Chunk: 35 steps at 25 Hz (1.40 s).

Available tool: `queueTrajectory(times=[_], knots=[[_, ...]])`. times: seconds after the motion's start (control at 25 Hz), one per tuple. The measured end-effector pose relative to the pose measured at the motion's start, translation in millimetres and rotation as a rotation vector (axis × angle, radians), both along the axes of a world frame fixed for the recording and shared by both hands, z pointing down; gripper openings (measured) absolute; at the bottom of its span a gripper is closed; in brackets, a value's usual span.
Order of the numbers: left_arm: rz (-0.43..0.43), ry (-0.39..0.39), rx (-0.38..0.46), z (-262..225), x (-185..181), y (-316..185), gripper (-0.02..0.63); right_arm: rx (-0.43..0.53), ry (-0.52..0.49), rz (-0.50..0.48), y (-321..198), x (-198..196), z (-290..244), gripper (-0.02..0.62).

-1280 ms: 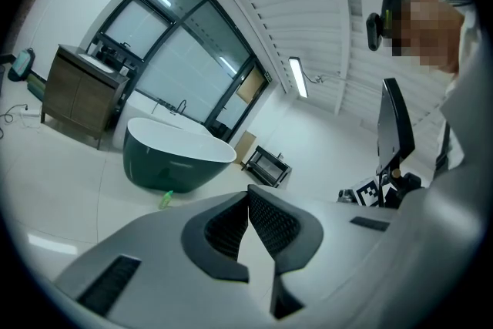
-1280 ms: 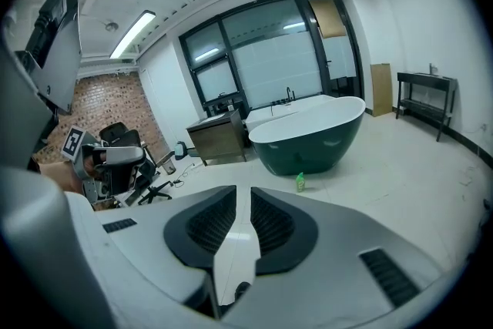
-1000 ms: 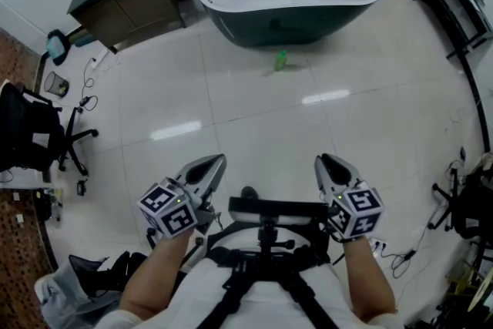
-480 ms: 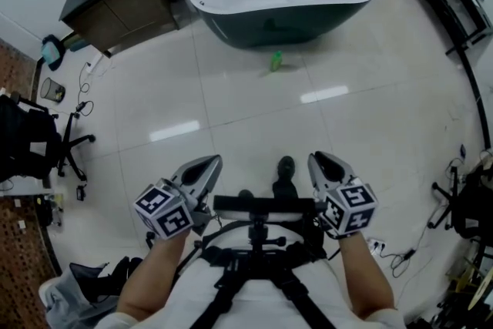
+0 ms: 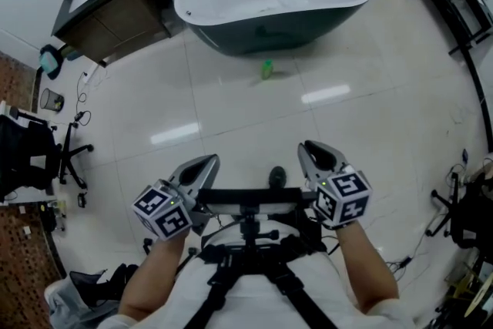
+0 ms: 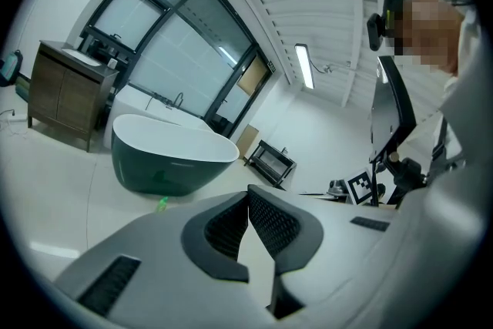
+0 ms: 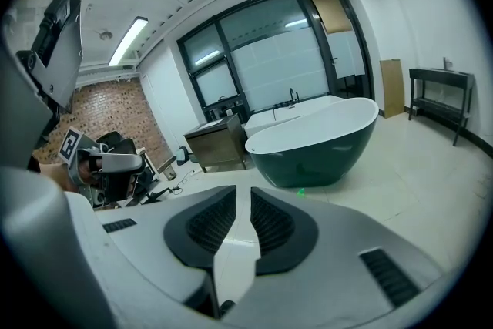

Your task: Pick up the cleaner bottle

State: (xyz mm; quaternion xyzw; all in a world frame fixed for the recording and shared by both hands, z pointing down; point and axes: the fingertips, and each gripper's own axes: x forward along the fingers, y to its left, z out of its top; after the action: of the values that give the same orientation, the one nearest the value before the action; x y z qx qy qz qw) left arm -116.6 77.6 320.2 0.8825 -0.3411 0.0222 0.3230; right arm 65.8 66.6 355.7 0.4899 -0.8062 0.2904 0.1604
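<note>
Cleaner bottle (image 5: pixel 266 69) stands well ahead of left hand-held gripper (image 5: pixel 211 161), closed and empty, and right hand-held gripper (image 5: pixel 309 148), narrowly parted, empty.

- The head view looks steeply down from above onto the pale tiled floor (image 5: pixel 231 112). The left gripper (image 5: pixel 209 162) and right gripper (image 5: pixel 310 150) sit low and close to the lens, and the bathtub (image 5: pixel 269 4) lies far off at the top.
- The left gripper view rides just behind its own jaws and faces nearly level across the room.
- The right gripper view sits the same way, tipped slightly further down.
- All three views share the bathtub, the floor before it and the green bottle (image 5: pixel 266 69) at its foot.
</note>
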Motion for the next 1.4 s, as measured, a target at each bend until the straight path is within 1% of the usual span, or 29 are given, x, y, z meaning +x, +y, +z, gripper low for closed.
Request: queueTrajectory(times=[0.12,0.2,0.48,0.68,0.8,0.96,1.12,1.24,1.4], knots=[[0.001,-0.003,0.003,-4.2,25.5,-17.7,0.000,-0.014,-0.004,-0.006,-14.6,22.8,1.6,0.055],[-0.005,-0.009,0.008,-6.7,35.8,-28.1,0.000,-0.020,-0.009,-0.013,-22.0,32.4,3.3,0.055],[-0.045,-0.034,0.032,-16.9,45.3,-58.7,0.000,-0.016,-0.038,-0.032,-41.9,45.5,4.8,0.055],[-0.040,-0.046,0.040,-21.7,49.8,-70.8,0.000,-0.021,-0.049,-0.017,-49.5,54.1,8.5,0.055],[-0.033,-0.046,0.038,-19.9,47.1,-78.9,0.000,-0.032,-0.045,-0.015,-52.1,51.4,10.2,0.055],[-0.019,-0.028,0.029,-13.3,33.1,-93.9,0.000,-0.035,-0.027,0.002,-57.3,38.2,9.3,0.055],[0.025,-0.009,0.015,-7.1,26.5,-110.7,0.000,-0.041,-0.017,0.061,-66.2,34.0,7.4,0.055],[0.061,-0.005,0.020,-9.4,21.4,-127.4,0.000,-0.044,-0.007,0.099,-76.1,29.1,4.5,0.055],[0.092,0.017,0.027,-10.5,1.9,-146.4,0.000,-0.032,0.004,0.132,-91.0,9.0,-1.7,0.055]])
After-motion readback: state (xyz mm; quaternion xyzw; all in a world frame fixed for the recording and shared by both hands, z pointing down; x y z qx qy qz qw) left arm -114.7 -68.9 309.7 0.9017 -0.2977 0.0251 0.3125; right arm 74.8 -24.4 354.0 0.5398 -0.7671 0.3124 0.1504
